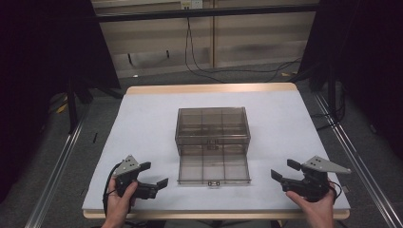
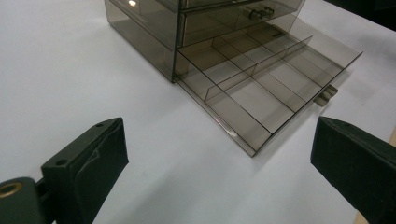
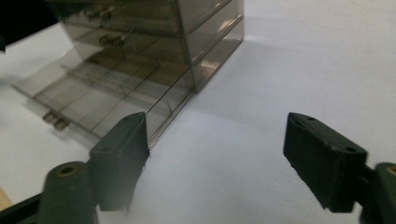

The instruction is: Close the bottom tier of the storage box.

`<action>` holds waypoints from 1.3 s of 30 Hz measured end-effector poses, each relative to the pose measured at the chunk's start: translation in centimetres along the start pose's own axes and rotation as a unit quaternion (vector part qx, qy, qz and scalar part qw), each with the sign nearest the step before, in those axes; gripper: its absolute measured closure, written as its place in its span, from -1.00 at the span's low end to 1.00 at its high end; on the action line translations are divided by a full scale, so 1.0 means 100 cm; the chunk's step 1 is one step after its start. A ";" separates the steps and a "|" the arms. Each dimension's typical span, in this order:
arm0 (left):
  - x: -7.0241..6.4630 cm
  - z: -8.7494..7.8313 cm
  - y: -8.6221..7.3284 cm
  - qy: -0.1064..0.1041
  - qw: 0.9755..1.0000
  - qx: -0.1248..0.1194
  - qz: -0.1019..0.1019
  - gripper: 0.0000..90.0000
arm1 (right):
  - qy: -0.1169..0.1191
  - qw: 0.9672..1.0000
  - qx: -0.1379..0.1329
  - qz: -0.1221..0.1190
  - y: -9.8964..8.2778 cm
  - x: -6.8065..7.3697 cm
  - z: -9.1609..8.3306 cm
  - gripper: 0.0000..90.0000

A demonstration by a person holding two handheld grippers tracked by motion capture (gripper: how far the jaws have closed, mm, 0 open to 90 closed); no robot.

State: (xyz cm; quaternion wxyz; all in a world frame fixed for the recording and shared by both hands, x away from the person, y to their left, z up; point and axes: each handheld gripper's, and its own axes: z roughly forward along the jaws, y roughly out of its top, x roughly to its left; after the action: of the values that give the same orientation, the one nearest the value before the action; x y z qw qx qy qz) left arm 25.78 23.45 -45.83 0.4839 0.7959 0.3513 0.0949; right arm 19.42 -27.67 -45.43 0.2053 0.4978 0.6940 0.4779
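A smoky clear plastic drawer cabinet (image 1: 213, 124) stands at the middle of the white table (image 1: 142, 123). Its bottom drawer (image 1: 214, 167) is pulled out toward me; the divided compartments look empty. The drawer (image 2: 261, 79) and its small handle (image 2: 325, 95) lie ahead of the left jaws. My left gripper (image 1: 154, 175) rests near the front edge, left of the drawer, open and holding nothing. My right gripper (image 1: 284, 170) sits right of the drawer, also open and holding nothing. In the right gripper view the cabinet (image 3: 154, 42) rises at upper left.
The table's wooden front edge (image 1: 214, 214) runs just under both hands. Cables (image 1: 223, 71) trail on the floor behind the table. Metal rails (image 1: 57, 166) flank the table on both sides, and dark curtains hang beyond them.
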 end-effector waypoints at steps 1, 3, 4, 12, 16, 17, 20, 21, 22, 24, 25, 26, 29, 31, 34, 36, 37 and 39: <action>0.000 -0.001 0.000 0.002 1.000 0.000 0.001 -0.92 | 0.002 1.000 -0.001 0.004 0.000 -0.002 0.000 -0.48; -0.001 -0.001 0.000 -0.003 1.000 0.000 0.004 -0.92 | 0.003 1.000 -0.007 0.003 0.000 -0.005 -0.002 -0.46; -0.001 -0.001 0.000 -0.004 1.000 0.001 0.005 -0.92 | 0.011 1.000 -0.008 0.001 0.000 -0.006 -0.003 -0.40; -0.005 -0.001 0.000 -0.006 1.000 -0.001 0.010 -0.93 | 0.017 1.000 -0.009 0.001 -0.001 -0.005 0.000 -0.61; -0.010 0.002 0.002 -0.016 1.000 0.004 0.024 -0.93 | 0.016 1.000 -0.006 0.006 -0.002 -0.005 0.000 -0.73; -0.011 0.002 0.002 -0.015 0.999 0.005 0.028 -0.92 | 0.015 1.000 -0.005 0.007 -0.002 -0.005 0.000 -0.74; -0.016 0.005 0.003 -0.018 0.999 0.013 0.045 -0.92 | 0.020 1.000 -0.010 0.008 -0.002 -0.006 0.000 -0.74; -0.017 0.006 0.003 -0.014 0.998 0.022 0.058 -0.92 | 0.028 1.000 -0.011 0.009 -0.002 -0.006 0.000 -0.72; -0.020 0.007 0.003 -0.012 0.997 0.026 0.067 -0.90 | 0.030 1.000 -0.008 0.003 -0.002 -0.004 0.001 -0.64; -0.023 0.008 0.003 -0.016 0.996 0.032 0.077 -0.88 | 0.022 0.999 -0.012 -0.021 -0.003 0.000 0.001 -0.55; -0.025 0.009 0.003 -0.019 0.996 0.032 0.080 -0.87 | 0.023 0.999 -0.013 -0.020 -0.003 0.001 0.001 -0.53; -0.028 0.010 0.003 -0.022 0.996 0.033 0.078 -0.86 | 0.021 0.999 -0.013 -0.021 -0.004 0.002 0.002 -0.50; -0.034 0.013 0.005 -0.029 0.994 0.044 0.091 -0.83 | 0.024 0.999 -0.009 -0.029 -0.004 0.004 0.003 -0.43; -0.039 0.016 0.005 -0.032 0.995 0.041 0.089 -0.83 | 0.028 0.999 -0.010 -0.027 -0.004 0.005 0.003 -0.42; -0.044 0.018 0.008 -0.047 0.993 0.047 0.101 -0.80 | 0.030 0.999 -0.010 -0.024 -0.004 0.005 0.003 -0.46; -0.048 0.020 0.009 -0.046 0.992 0.048 0.105 -0.79 | 0.030 0.999 -0.009 -0.023 -0.004 0.005 0.003 -0.47; -0.049 0.021 0.009 -0.057 0.992 0.050 0.103 -0.78 | 0.029 0.999 -0.007 -0.023 -0.004 0.005 0.003 -0.47; -0.051 0.022 0.010 -0.057 0.991 0.050 0.114 -0.77 | 0.028 0.999 -0.006 -0.023 -0.005 0.005 0.002 -0.46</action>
State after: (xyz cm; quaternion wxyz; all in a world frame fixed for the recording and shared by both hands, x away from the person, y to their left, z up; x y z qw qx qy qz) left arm 23.62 18.31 -45.18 0.4487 0.8580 0.2348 0.0861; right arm 19.16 -27.12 -45.84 0.1998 0.4666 0.7082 0.4907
